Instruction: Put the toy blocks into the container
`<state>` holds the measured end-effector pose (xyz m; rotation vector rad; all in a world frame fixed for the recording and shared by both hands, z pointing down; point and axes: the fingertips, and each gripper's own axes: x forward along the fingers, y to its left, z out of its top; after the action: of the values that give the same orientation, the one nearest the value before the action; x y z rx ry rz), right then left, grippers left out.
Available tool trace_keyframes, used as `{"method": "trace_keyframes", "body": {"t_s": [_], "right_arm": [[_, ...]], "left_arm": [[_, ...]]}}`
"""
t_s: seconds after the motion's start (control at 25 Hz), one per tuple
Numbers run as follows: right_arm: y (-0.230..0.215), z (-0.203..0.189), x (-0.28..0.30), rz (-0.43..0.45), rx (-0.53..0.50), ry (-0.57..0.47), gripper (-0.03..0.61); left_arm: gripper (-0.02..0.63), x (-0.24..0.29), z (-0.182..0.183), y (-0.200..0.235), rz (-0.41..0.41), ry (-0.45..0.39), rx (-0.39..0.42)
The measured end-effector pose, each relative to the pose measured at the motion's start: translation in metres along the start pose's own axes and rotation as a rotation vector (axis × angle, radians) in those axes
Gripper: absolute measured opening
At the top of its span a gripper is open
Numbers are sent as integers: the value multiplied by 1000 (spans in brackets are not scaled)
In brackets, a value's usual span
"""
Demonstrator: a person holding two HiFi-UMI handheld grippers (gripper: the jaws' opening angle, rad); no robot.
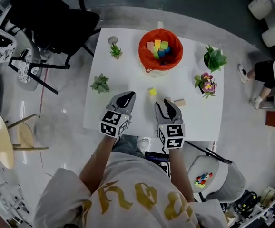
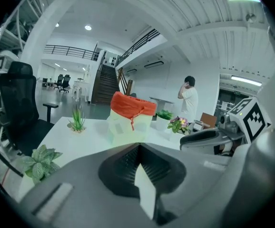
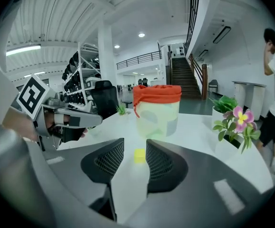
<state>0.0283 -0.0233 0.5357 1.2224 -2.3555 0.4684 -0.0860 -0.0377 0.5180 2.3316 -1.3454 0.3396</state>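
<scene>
While the table [image 1: 128,75] holds the orange container [image 1: 160,50] at its far middle, a yellow block [image 1: 152,92] lies loose nearer.
The right gripper [image 1: 167,104], jaws apart and empty, is closer: the block sits just beyond it, slightly left. The left gripper [image 1: 127,97] has its jaws together.

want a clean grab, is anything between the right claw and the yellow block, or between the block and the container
Nothing visible. The yellow block lies on bare table just ahead of the open right claw, and only bare table separates it from the container.
</scene>
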Motion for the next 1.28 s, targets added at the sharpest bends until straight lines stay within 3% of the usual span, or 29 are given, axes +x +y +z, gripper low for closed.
{"method": "trace_keyframes", "body": {"t_s": [0.68, 1.28], "right_arm": [[-6, -39, 70, 3, -62, 182, 204], [-4, -56, 100, 5, -77, 263, 202]], "left_arm": [[0, 47, -34, 25, -23, 85, -102], [0, 62, -49, 38, -36, 117, -123]]}}
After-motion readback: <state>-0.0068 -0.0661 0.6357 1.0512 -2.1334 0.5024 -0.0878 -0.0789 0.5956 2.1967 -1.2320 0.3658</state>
